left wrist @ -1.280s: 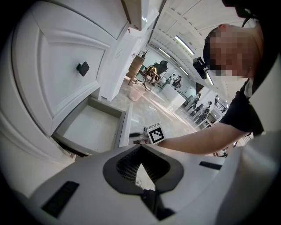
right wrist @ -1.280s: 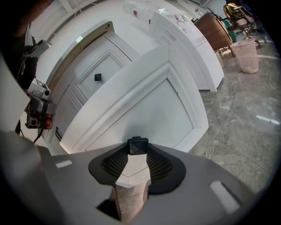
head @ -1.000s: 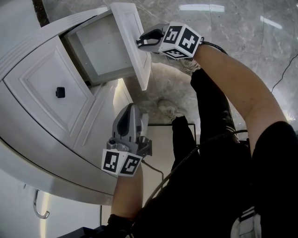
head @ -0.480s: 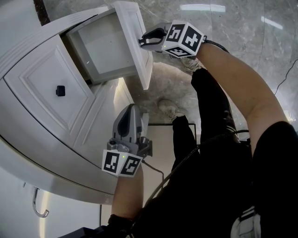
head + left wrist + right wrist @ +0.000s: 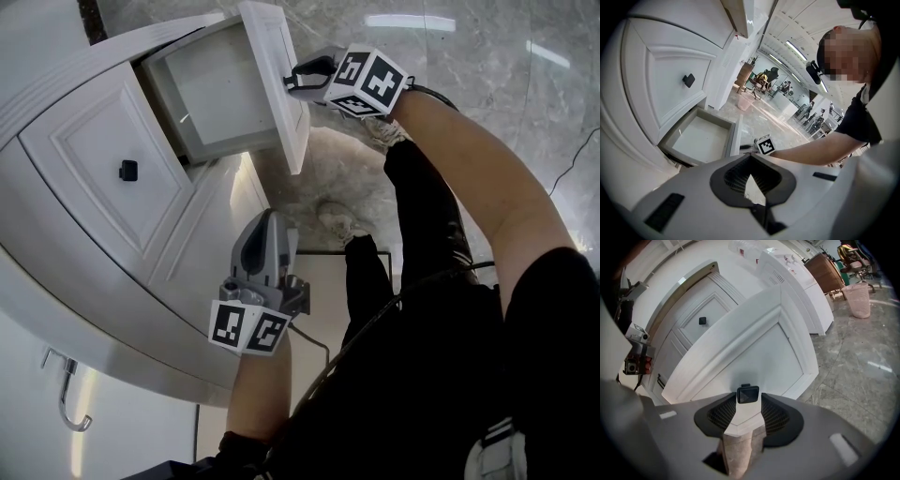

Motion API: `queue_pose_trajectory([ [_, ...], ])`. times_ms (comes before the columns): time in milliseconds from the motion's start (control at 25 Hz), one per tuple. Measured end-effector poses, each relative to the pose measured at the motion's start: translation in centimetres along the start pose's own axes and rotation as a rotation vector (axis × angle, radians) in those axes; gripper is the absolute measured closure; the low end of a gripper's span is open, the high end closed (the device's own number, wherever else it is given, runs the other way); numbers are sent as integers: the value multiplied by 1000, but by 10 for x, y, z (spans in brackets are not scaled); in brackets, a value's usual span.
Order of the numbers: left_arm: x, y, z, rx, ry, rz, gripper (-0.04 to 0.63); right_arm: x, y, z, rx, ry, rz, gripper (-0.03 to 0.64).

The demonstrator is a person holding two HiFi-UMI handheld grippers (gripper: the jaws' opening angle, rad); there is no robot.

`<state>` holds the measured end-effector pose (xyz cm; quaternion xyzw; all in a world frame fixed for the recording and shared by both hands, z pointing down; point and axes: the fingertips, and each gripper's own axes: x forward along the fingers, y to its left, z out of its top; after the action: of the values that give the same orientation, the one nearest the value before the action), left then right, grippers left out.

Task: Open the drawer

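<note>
The white drawer (image 5: 284, 112) stands pulled out of the curved white cabinet (image 5: 84, 281), its inside empty (image 5: 701, 140). My right gripper (image 5: 292, 82) is at the drawer front, and the square black knob (image 5: 748, 394) sits between its fingertips. Those jaws have just been opening a little; the pads flank the knob closely without visibly squeezing it. My left gripper (image 5: 265, 220) hangs lower, beside the cabinet's white front, pointing down at an angle. Its tips (image 5: 751, 156) meet with nothing between them. A second panel with a black knob (image 5: 128, 170) stays closed.
A metal hook (image 5: 66, 412) hangs on the white side panel at lower left. Grey marble floor (image 5: 487, 84) lies beyond the drawer, and the person's legs (image 5: 412, 225) stand close to the cabinet. A wicker bin (image 5: 860, 298) and a wooden cabinet (image 5: 829, 270) stand far off.
The whole cabinet sits slightly further up and right in the head view; both grippers keep their places relative to the drawer and cabinet.
</note>
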<state>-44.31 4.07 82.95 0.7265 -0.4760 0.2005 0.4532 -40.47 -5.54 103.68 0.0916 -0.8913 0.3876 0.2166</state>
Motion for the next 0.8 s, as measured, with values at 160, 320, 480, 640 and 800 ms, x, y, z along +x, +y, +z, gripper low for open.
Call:
queue_pose_trajectory([
  [160, -10, -12, 10, 14, -22, -8, 604, -10, 1, -4, -40, 53, -55, 459],
  [320, -27, -21, 29, 31, -58, -9, 604, -31, 4, 2, -39, 49, -116, 457],
  [480, -48, -30, 52, 53, -85, -7, 604, -64, 13, 15, -26, 26, -169, 459],
  [640, -77, -45, 84, 70, -130, -7, 604, -103, 31, 45, -34, 3, -220, 511],
  [800, -109, -65, 123, 81, -180, -18, 604, -141, 59, 89, -61, -26, -275, 615],
])
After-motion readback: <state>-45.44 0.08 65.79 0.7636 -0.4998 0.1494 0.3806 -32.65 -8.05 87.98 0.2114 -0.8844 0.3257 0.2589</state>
